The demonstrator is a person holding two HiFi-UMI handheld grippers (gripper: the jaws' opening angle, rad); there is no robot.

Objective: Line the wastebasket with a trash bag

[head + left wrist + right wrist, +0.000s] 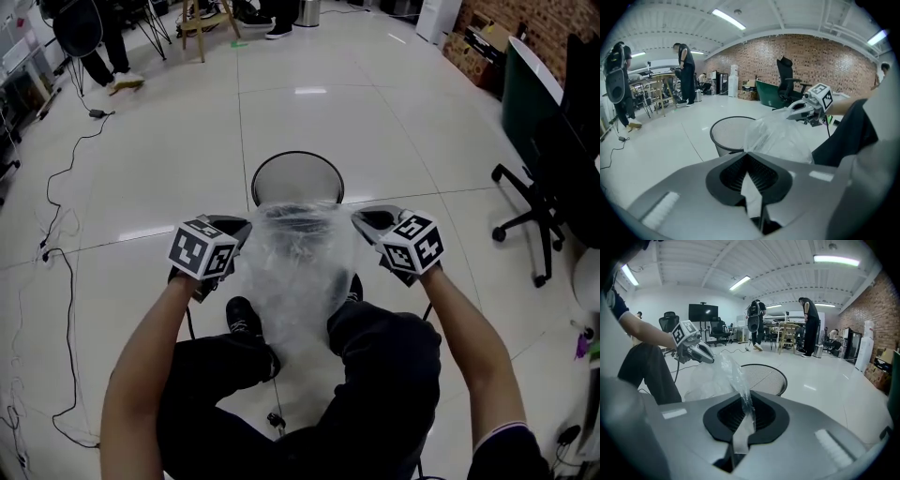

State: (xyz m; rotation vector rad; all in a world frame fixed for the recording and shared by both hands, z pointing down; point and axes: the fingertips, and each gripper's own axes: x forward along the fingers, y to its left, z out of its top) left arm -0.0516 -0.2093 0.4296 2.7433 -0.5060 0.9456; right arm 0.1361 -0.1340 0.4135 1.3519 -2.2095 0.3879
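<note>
A clear plastic trash bag [298, 258] hangs spread between my two grippers, just in front of the person's knees. My left gripper [246, 228] is shut on the bag's left rim, and my right gripper [358, 220] is shut on its right rim. The black mesh wastebasket [281, 169] stands on the floor right behind the bag, its mouth partly hidden by the plastic. In the left gripper view the bag [780, 136] runs from the closed jaws toward the wastebasket [726, 135]. The right gripper view shows the bag [729, 376] pinched in the jaws, the wastebasket [766, 378] beyond.
A black office chair [544, 178] stands to the right. Cables [56, 244] trail over the white tiled floor on the left. Stools, tables and people's legs [112, 47] are at the far end. The person's legs in dark trousers [375, 366] are below the bag.
</note>
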